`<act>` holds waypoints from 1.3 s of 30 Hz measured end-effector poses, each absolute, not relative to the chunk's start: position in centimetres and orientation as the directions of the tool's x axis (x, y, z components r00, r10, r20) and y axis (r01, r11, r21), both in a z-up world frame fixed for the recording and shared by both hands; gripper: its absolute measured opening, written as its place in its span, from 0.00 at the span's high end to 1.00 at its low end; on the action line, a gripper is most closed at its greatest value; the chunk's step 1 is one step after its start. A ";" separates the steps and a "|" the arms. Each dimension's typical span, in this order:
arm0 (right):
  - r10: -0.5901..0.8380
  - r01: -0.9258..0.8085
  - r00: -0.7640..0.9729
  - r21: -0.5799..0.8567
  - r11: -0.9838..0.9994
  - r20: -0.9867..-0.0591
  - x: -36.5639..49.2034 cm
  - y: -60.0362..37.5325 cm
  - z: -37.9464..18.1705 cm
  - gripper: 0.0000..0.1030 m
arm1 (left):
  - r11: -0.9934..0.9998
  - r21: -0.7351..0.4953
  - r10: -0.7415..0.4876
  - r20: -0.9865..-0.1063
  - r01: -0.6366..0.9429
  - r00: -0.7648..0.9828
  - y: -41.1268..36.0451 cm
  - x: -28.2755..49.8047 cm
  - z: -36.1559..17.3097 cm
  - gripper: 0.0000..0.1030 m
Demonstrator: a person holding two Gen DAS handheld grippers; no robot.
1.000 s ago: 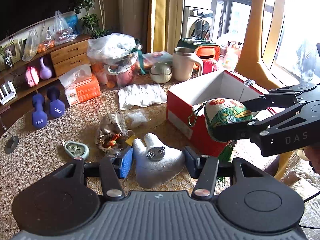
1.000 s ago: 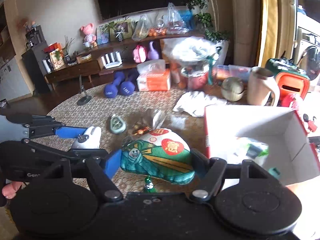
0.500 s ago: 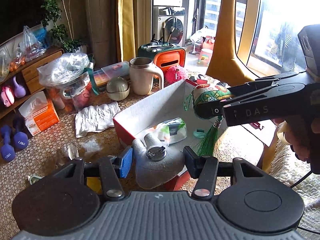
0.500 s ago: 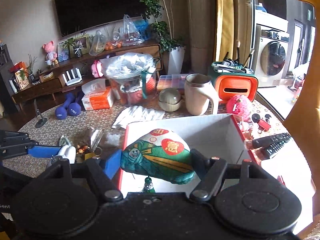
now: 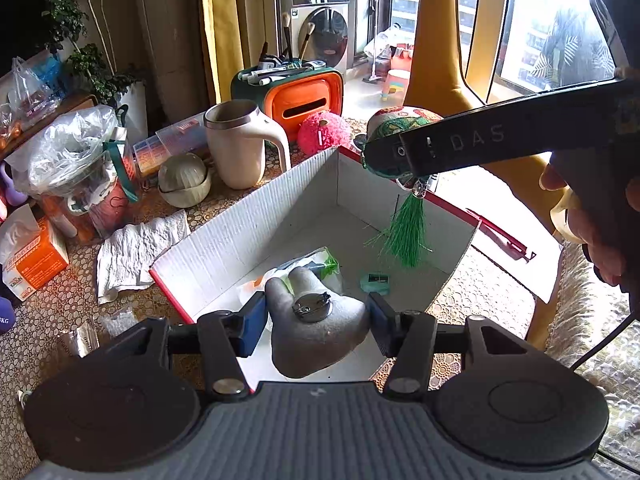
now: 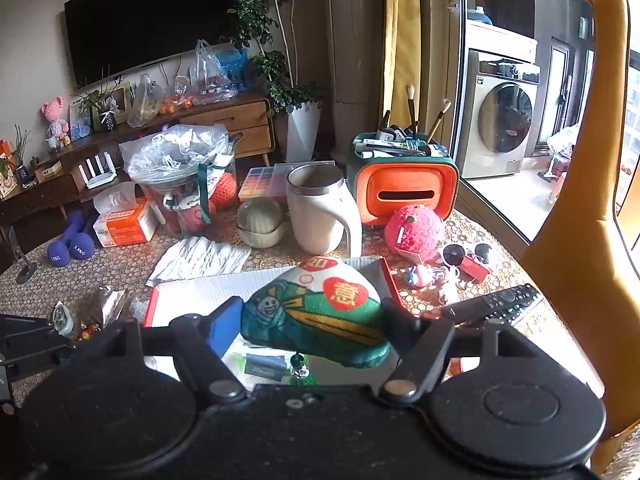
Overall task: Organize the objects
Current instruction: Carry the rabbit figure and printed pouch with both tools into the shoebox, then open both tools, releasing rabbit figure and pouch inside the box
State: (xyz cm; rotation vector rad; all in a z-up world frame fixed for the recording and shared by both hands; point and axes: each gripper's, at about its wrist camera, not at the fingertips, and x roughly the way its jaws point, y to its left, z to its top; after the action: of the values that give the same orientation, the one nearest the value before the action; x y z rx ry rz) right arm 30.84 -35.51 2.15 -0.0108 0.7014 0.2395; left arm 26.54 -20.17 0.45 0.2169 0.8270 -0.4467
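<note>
My left gripper is shut on a grey plush toy with a metal pin and holds it over the near end of the open red and white cardboard box. My right gripper is shut on a green embroidered pouch with a green tassel, held over the box's far right side; in the left wrist view the pouch shows above the right gripper's finger. A green packet and a small teal item lie in the box.
Beyond the box stand a cream mug, a round lidded bowl, an orange tissue holder, a pink plush ball and a bagged jar. A crumpled cloth lies left. A remote and sunglasses lie right.
Both grippers have carried their toys from the table's left side to above the box. The pouch has gone to the box's far right, the grey toy over its near end.
</note>
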 end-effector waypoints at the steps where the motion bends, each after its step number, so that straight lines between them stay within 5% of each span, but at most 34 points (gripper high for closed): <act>1: 0.214 -0.222 0.734 0.070 0.972 -0.644 31.3 -35.6 1.7 0.29 | 0.886 0.018 -0.292 -0.754 0.463 0.589 -20.5 27.0 0.1 0.48; 19: 0.193 -0.217 0.614 0.071 0.974 -0.766 35.4 -35.7 -7.3 0.28 | 0.912 -0.021 -0.217 -0.872 0.409 0.440 -22.6 33.3 -8.1 0.48; 34: 0.195 -0.239 0.514 0.079 0.968 -0.835 35.9 -34.6 -10.1 0.26 | 0.931 -0.046 -0.171 -0.932 0.363 0.321 -22.6 35.2 -11.2 0.48; 39: 0.198 -0.238 0.505 0.085 0.968 -0.840 35.9 -34.6 -10.0 0.19 | 0.930 -0.038 -0.158 -0.940 0.367 0.302 -22.7 35.4 -11.5 0.47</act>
State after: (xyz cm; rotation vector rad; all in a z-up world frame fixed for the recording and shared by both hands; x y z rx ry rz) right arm 35.90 -34.58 -10.04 -0.0440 1.0076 0.2632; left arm 35.44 -22.69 -11.49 0.1972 1.2166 -0.3507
